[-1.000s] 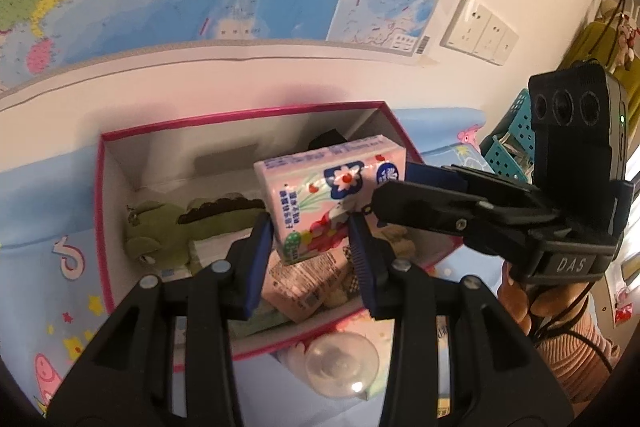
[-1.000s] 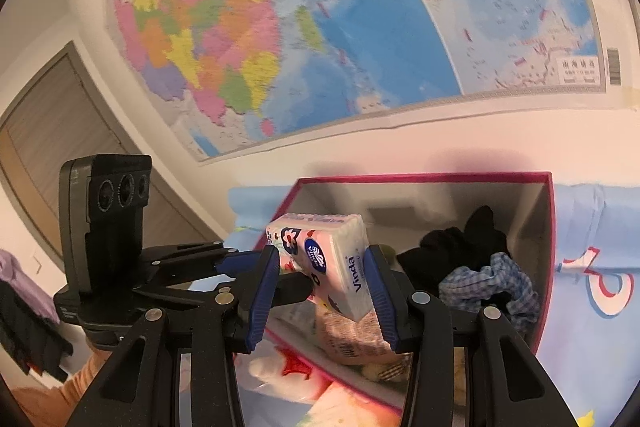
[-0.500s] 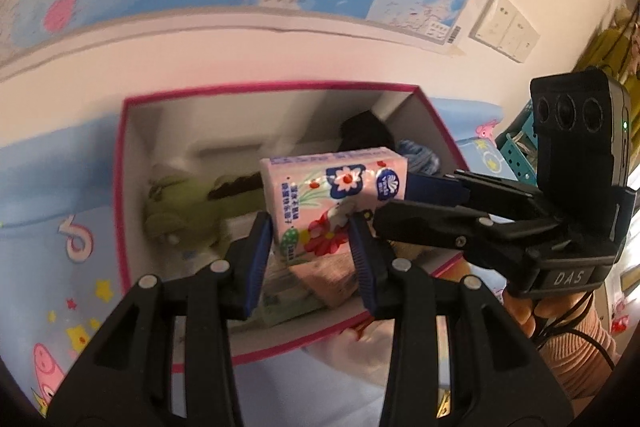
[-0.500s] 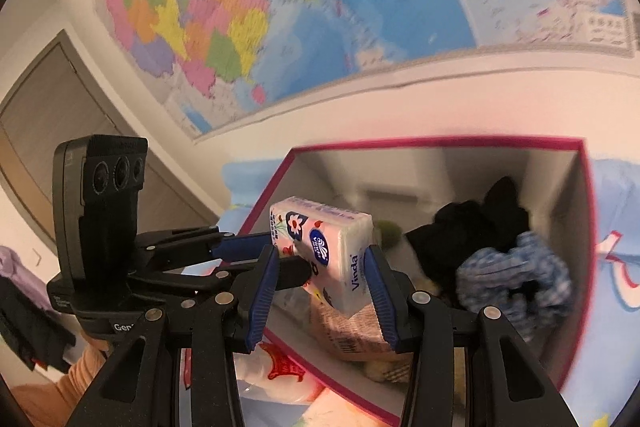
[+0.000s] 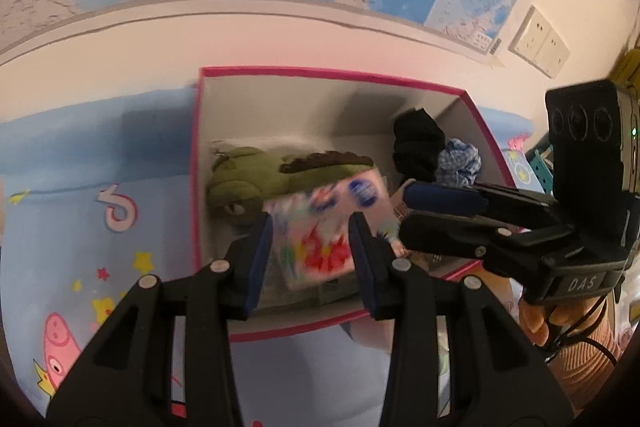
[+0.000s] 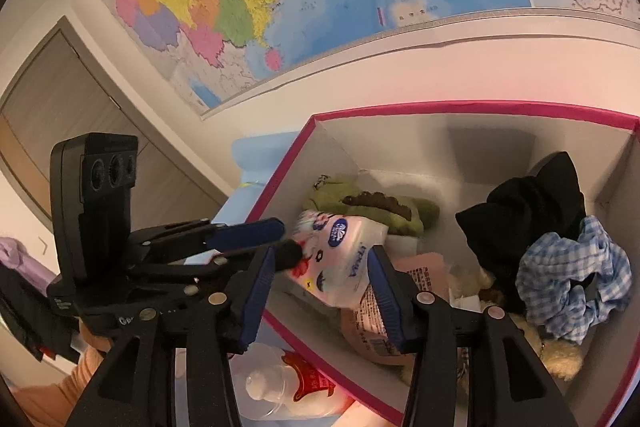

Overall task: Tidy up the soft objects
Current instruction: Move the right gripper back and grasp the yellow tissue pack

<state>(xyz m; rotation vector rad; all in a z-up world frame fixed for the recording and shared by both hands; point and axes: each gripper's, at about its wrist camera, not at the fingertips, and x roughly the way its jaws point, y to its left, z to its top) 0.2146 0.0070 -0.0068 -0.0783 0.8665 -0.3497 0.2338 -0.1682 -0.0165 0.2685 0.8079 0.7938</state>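
A floral tissue pack [image 5: 316,227] hangs tilted and blurred over the pink-rimmed box [image 5: 320,71]. My left gripper [image 5: 312,251] is shut on it, a pad pressing on each side. My right gripper [image 6: 320,279] has the same tissue pack [image 6: 344,255] between its fingers. Its jaws are opening, and a gap shows at its left pad. In the right wrist view the left gripper [image 6: 286,239] reaches in from the left. In the left wrist view the right gripper [image 5: 404,215] comes in from the right. A green plush crocodile [image 5: 248,183] lies in the box below.
Also in the box [image 6: 440,103] are a black cloth [image 6: 528,211], a blue checked scrunchie [image 6: 572,275], a pink packet [image 6: 368,327] and a beige plush [image 6: 560,355]. A clear bottle [image 6: 288,383] lies in front of the box. The box sits on a blue cartoon mat [image 5: 80,227] against the wall.
Both grippers have sunk toward the box with the tissue pack. The pack has tipped over more. The right gripper's jaws stand a little wider.
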